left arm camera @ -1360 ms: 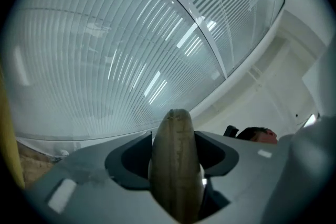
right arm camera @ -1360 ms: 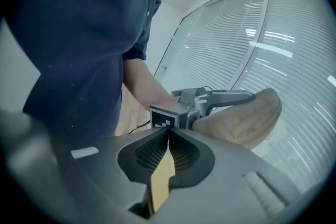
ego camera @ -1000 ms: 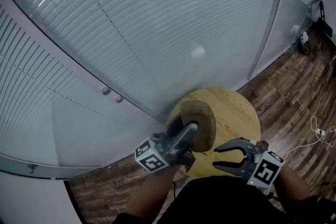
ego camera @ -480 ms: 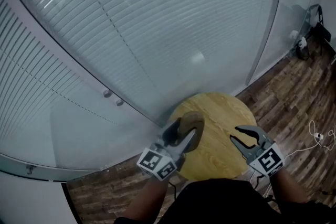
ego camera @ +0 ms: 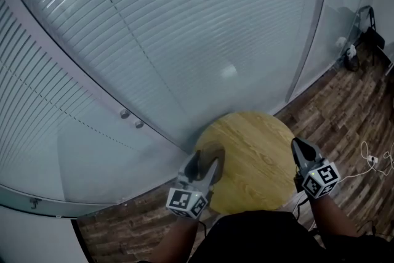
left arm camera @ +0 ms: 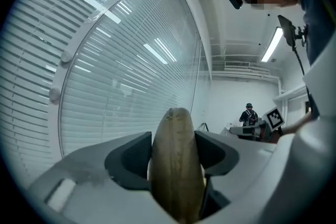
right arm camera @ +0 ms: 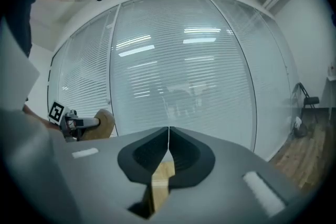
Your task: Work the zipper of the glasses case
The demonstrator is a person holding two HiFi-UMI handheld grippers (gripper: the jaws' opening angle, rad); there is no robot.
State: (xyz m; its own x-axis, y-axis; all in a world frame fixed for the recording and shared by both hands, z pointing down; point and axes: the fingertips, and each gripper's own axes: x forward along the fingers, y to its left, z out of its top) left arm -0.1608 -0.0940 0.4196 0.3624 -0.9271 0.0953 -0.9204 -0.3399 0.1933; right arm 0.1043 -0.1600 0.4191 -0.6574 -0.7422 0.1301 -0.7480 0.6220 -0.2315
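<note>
Left gripper (ego camera: pixel 208 164): closed on the glasses case (ego camera: pixel 210 153), one jaw pressed against each broad side. In the left gripper view the left gripper (left arm camera: pixel 176 139) is seen filled by the glasses case (left arm camera: pixel 176 170).

Glasses case: brown, held on edge between the left jaws. Its rounded end projects just beyond the jaw tips, and its lower part is sunk deep toward the gripper body. A seam line is seen along the edge turned to the camera; a zipper pull cannot be made out.

Contact: whether the case touches the bench below the left gripper cannot be told.

Bench (ego camera: pixel 258 154): round, of light wood. It is found under and ahead of both grippers; its left rim lies beneath the left jaws, its right rim just beside the right gripper.

Right gripper (ego camera: pixel 299 145): closed and empty. In the right gripper view the right gripper (right arm camera: pixel 168 136) is shown with its jaws met edge to edge. The jaws have just been closing, and nothing is between them. Only a strip of bench wood (right arm camera: pixel 162 181) is seen through the gap below them.

Separation: the right gripper is held well apart from the case, across the bench. From it, the left gripper (right arm camera: pixel 79 123) and the case (right arm camera: pixel 106 122) are seen far off to its left.

Ahead of both grippers: a glass partition with slatted blinds (ego camera: pixel 184 40).

Right of the right gripper: a dark plank floor (ego camera: pixel 345 111).
</note>
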